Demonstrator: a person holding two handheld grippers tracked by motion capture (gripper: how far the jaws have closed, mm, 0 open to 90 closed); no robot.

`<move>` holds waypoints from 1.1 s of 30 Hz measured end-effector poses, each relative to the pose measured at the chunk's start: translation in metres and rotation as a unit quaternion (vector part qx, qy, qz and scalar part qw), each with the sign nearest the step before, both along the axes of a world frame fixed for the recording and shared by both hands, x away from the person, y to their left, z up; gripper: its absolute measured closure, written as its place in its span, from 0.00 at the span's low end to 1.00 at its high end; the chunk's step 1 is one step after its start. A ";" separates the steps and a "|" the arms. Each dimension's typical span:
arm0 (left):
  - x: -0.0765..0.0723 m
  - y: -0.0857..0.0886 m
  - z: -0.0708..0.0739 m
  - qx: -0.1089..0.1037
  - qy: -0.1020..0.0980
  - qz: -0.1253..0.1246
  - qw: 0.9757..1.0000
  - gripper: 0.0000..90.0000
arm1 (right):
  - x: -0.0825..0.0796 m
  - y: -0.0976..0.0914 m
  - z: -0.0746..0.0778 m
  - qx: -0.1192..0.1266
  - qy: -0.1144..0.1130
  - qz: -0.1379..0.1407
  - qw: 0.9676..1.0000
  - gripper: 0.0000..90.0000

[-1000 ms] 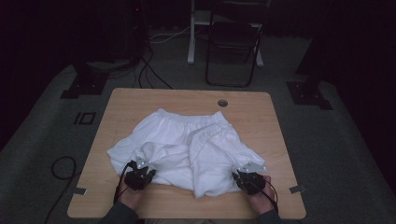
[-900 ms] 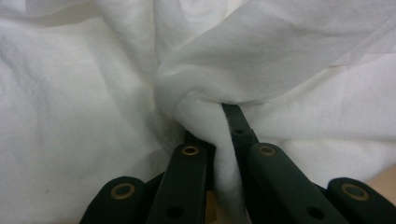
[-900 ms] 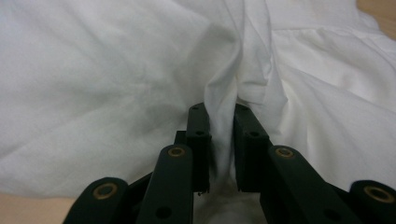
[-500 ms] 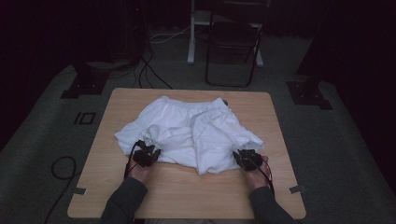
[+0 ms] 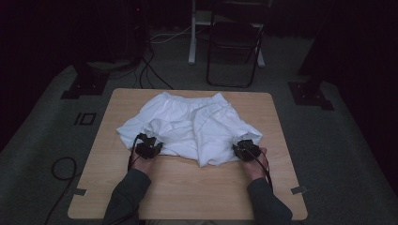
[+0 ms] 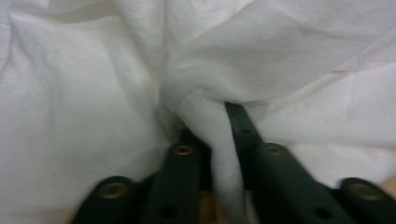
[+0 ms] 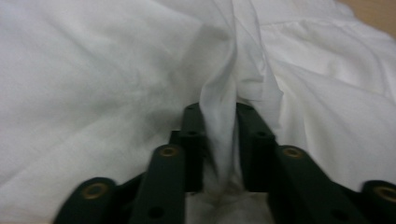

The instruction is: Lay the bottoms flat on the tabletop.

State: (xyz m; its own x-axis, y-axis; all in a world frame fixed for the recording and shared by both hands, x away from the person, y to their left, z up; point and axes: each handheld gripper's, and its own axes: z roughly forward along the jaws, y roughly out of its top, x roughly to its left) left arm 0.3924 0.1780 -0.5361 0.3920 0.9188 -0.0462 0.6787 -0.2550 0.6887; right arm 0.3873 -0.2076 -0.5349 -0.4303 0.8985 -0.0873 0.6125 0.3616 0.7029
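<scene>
White shorts (image 5: 192,126) lie bunched on the wooden table (image 5: 187,192), waistband at the far side. My left gripper (image 5: 149,144) is at the near left hem and my right gripper (image 5: 244,147) at the near right hem. In the left gripper view a fold of white cloth (image 6: 224,154) runs between the jaws of the left gripper (image 6: 212,121), with a dark gap beside it. In the right gripper view a thin upright fold (image 7: 219,121) stands loose in the right gripper (image 7: 219,112). Both pairs of jaws have just been opening with the cloth still between them.
Bare tabletop lies between the shorts and the person's sleeves. Beyond the table stands a dark folding chair (image 5: 233,47). Black stand bases (image 5: 84,84) (image 5: 309,93) sit on the floor at either side, and a cable (image 5: 61,168) loops at the left.
Both hands moved away from the person, carrying the near hem of the shorts toward the waistband. The shorts now lie shorter and more bunched.
</scene>
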 end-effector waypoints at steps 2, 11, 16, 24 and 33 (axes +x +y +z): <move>-0.002 0.004 0.000 -0.011 0.001 -0.006 1.000 0.78 | -0.005 0.004 0.008 -0.005 -0.014 0.003 1.000 0.69; -0.020 0.010 0.001 -0.015 -0.028 -0.009 0.999 0.66 | -0.018 0.026 0.045 0.014 -0.076 0.040 0.996 0.53; -0.032 0.015 0.003 -0.016 -0.039 -0.011 0.999 0.66 | -0.012 0.048 0.058 0.033 -0.083 0.063 0.994 0.51; -0.041 0.023 -0.003 -0.030 -0.035 -0.005 0.999 0.66 | 0.004 0.094 0.062 0.038 -0.085 0.102 0.990 0.48; -0.043 0.019 -0.010 -0.025 -0.036 -0.008 0.999 0.66 | 0.034 0.139 0.061 0.048 -0.070 0.085 0.993 0.42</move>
